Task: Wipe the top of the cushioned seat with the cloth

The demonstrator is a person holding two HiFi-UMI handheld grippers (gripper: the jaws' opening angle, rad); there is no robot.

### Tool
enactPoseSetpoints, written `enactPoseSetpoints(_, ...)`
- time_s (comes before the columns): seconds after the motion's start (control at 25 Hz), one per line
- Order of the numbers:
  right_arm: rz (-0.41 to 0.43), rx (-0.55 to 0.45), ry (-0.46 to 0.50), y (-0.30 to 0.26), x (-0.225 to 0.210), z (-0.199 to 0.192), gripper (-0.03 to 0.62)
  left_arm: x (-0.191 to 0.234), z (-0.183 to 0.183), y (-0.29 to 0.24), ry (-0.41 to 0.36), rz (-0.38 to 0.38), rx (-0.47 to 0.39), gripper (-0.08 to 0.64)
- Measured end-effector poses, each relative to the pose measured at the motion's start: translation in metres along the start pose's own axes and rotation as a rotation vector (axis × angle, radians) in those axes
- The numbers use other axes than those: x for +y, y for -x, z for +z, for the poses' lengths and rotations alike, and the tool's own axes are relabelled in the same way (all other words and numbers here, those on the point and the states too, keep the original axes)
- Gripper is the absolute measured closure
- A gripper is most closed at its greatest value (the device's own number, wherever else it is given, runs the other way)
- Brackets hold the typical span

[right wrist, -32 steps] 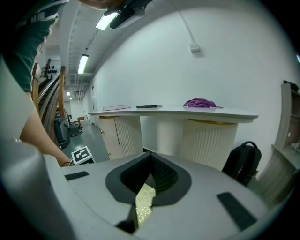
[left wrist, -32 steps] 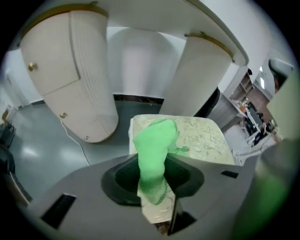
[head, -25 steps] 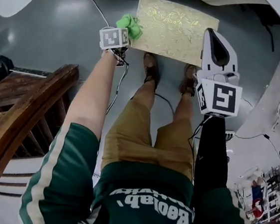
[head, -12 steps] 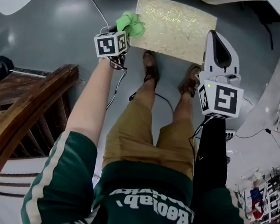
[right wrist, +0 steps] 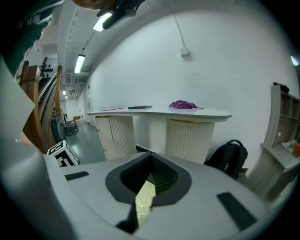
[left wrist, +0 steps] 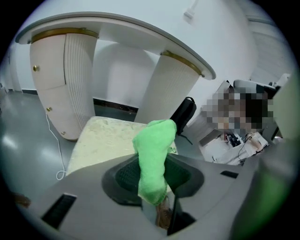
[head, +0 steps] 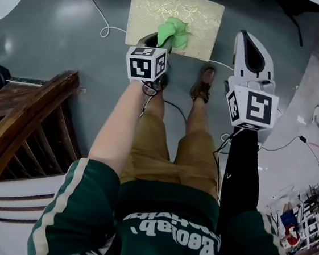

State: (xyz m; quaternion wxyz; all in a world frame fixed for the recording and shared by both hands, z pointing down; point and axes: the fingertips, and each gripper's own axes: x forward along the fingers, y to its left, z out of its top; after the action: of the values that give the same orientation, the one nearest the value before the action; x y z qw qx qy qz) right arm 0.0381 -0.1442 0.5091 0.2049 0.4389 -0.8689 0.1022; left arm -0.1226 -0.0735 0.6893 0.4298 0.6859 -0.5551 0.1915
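The cushioned seat [head: 178,12] is a pale gold square with a leafy pattern, low on the grey floor at the top of the head view. A bright green cloth [head: 174,33] lies bunched on its near edge, around the middle. My left gripper [head: 157,43] is shut on the cloth [left wrist: 153,154], which hangs up between the jaws with the seat [left wrist: 105,138] beyond. My right gripper [head: 249,55] hovers over the floor to the right of the seat, its jaws together with nothing in them. A sliver of the seat [right wrist: 144,201] shows beneath the right gripper [right wrist: 152,176].
A white counter [left wrist: 117,28] on ribbed cream legs stands behind the seat. A white cable [head: 97,17] runs on the floor at its left. A dark wooden chair [head: 16,130] is at the left. A black backpack [right wrist: 229,154] leans right of the counter. The person's feet [head: 202,83] stand before the seat.
My left gripper has carried the green cloth from the seat's front left corner rightward to the middle of its near edge. The right gripper stays at the seat's right.
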Motion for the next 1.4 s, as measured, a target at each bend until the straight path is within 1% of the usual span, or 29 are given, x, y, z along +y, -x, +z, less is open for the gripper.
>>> enactPoseSetpoints(0.2,-0.011,0.001,-0.025,0.023,-0.033,-0.017,0.584,-0.089,-0.028,-0.033,-0.008,-0.087,0.057,0.416)
enactPoseSetpoints(0.28,-0.015,-0.003,-0.027,0.029,-0.045,-0.020,0.584,-0.112,-0.038,-0.049,-0.013,-0.098,0.085,0.416)
enactPoseSetpoints(0.36,-0.021,-0.004,-0.035,0.033,-0.055,-0.025,0.584,-0.121,-0.054,-0.068,-0.007,-0.085,0.131,0.416)
enactPoseSetpoints(0.48,-0.024,0.003,-0.038,0.036,-0.068,-0.035,0.584,-0.113,-0.085,-0.093,0.025,-0.021,0.221,0.416)
enactPoseSetpoints(0.56,-0.022,0.018,-0.034,0.038,-0.074,-0.042,0.584,-0.107,-0.093,-0.101,0.037,0.002,0.238,0.416)
enactPoseSetpoints(0.76,-0.013,0.021,-0.042,0.041,-0.075,-0.052,0.584,-0.110,-0.093,-0.101,-0.001,-0.015,0.215,0.416)
enactPoseSetpoints(0.92,0.019,0.011,-0.030,0.036,-0.060,-0.044,0.584,-0.106,-0.094,-0.098,0.002,-0.039,0.200,0.416)
enactPoseSetpoints(1.08,0.040,0.007,0.003,0.024,-0.038,-0.032,0.584,-0.097,-0.089,-0.093,-0.022,-0.077,0.188,0.414)
enactPoseSetpoints(1.16,0.048,0.008,0.003,0.017,-0.020,-0.028,0.584,-0.079,-0.085,-0.085,0.003,-0.066,0.180,0.414)
enactPoseSetpoints(1.28,0.067,0.005,-0.015,0.005,0.010,-0.020,0.584,-0.039,-0.080,-0.067,0.051,-0.041,0.166,0.414)
enactPoseSetpoints(1.4,0.088,0.001,-0.036,-0.010,0.047,-0.011,0.584,0.014,-0.071,-0.043,0.043,-0.007,0.156,0.414)
